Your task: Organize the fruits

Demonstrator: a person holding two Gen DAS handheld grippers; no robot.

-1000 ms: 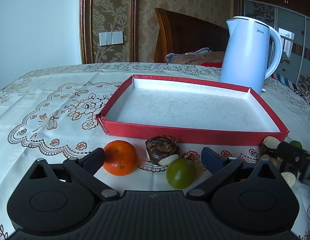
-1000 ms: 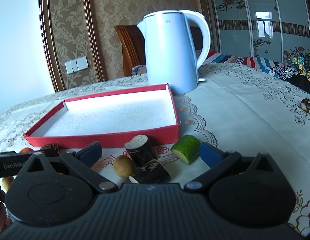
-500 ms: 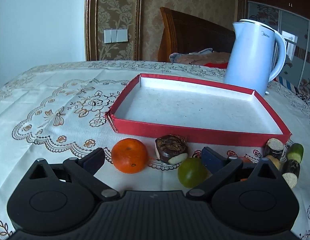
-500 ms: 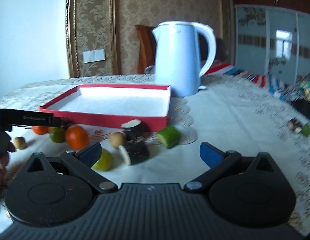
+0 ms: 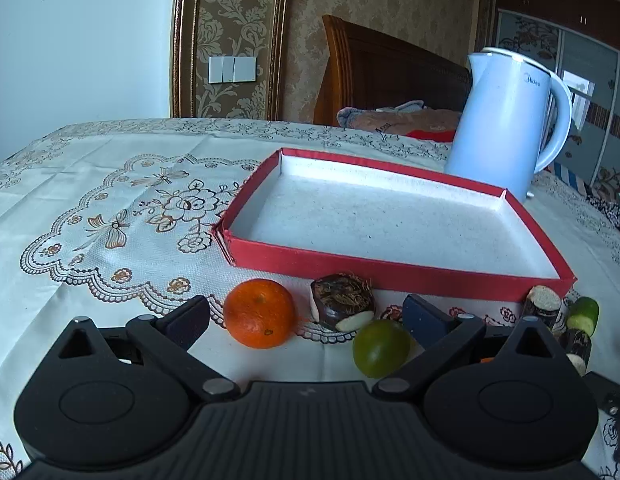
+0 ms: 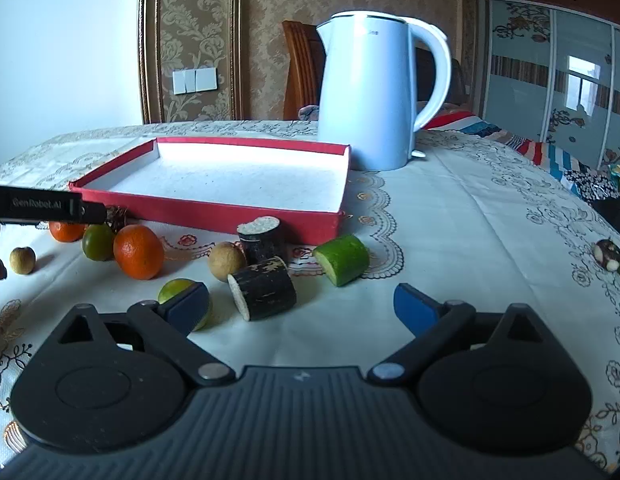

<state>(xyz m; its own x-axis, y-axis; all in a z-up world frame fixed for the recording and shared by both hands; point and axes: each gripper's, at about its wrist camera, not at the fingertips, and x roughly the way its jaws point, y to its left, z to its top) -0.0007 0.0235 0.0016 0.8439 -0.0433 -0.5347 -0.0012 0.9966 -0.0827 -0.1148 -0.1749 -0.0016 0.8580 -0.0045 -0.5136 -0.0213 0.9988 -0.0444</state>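
Note:
An empty red tray (image 5: 389,270) (image 6: 206,210) lies on the tablecloth. In front of it in the left wrist view lie an orange (image 5: 260,313), a dark water chestnut (image 5: 342,301) and a green citrus fruit (image 5: 381,348). My left gripper (image 5: 306,316) is open and empty just before them. In the right wrist view, dark sugarcane pieces (image 6: 262,289), a longan (image 6: 226,261), a green cucumber chunk (image 6: 341,259), an orange (image 6: 138,252) and a lime (image 6: 182,294) lie near my open, empty right gripper (image 6: 302,306).
A white electric kettle (image 5: 505,136) (image 6: 369,96) stands behind the tray's right corner. A water chestnut (image 6: 607,255) lies far right. The left gripper's body (image 6: 46,206) crosses the left edge of the right wrist view. Another longan (image 6: 22,260) lies at the far left.
My right gripper has pulled back and up from the fruit, so more of the table shows. My left gripper has drifted left and slightly back; the fruit has not moved.

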